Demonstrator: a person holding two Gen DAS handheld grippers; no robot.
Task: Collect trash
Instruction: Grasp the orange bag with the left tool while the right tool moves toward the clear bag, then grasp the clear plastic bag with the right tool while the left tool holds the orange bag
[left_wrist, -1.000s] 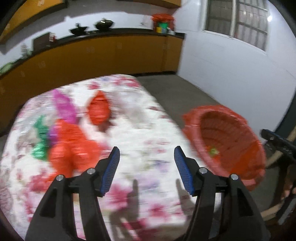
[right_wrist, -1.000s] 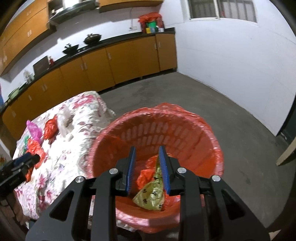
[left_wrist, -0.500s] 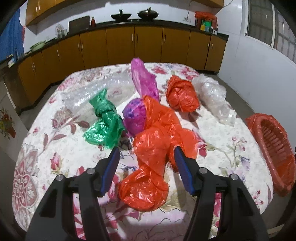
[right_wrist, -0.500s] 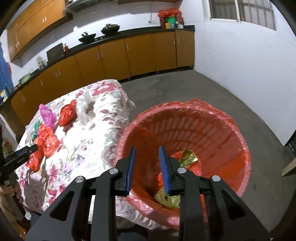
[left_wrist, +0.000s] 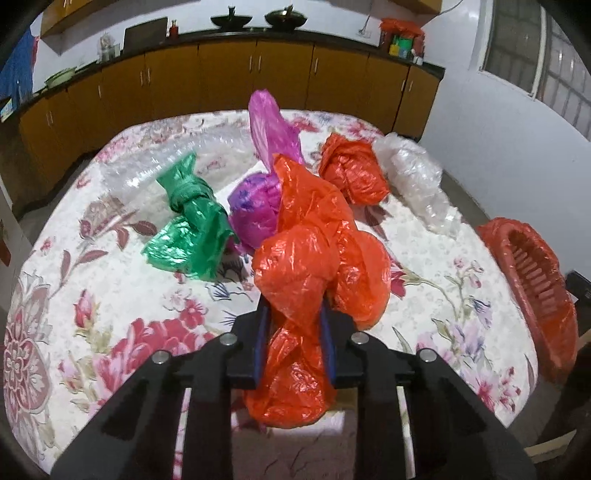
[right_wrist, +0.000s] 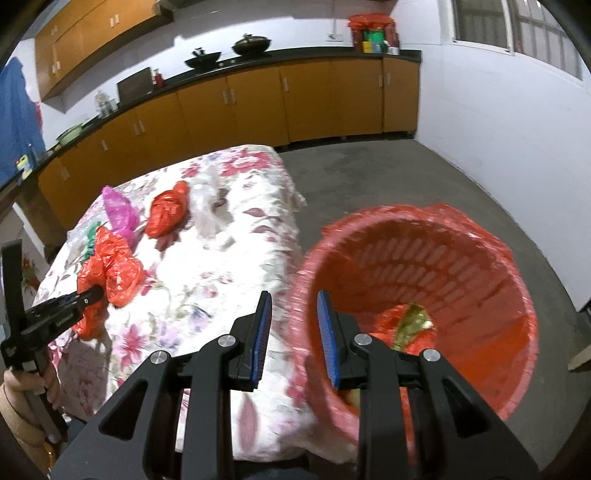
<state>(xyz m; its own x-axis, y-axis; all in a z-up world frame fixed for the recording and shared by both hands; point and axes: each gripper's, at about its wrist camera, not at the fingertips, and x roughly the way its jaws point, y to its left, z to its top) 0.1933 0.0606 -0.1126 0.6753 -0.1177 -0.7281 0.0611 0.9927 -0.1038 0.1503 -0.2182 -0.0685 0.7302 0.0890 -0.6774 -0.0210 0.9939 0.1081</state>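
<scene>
**Orange bag pinched by L gripper; basket off at 3 o'clock**

The orange bag (left_wrist: 314, 266) is clamped between the pads of the left gripper (left_wrist: 294, 341), its long axis running 12-to-6 along the fingers, bulk resting on the floral table (left_wrist: 110, 280). The red basket (left_wrist: 532, 291) is seen at 3 o'clock, off the table edge. The right gripper (right_wrist: 291, 332) is held spread w/ nothing in it, nearer the basket. A rightward carry is judged next.

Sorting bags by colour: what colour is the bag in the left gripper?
Orange bag, pinched in the left gripper; clearest in the left wrist view.
</scene>
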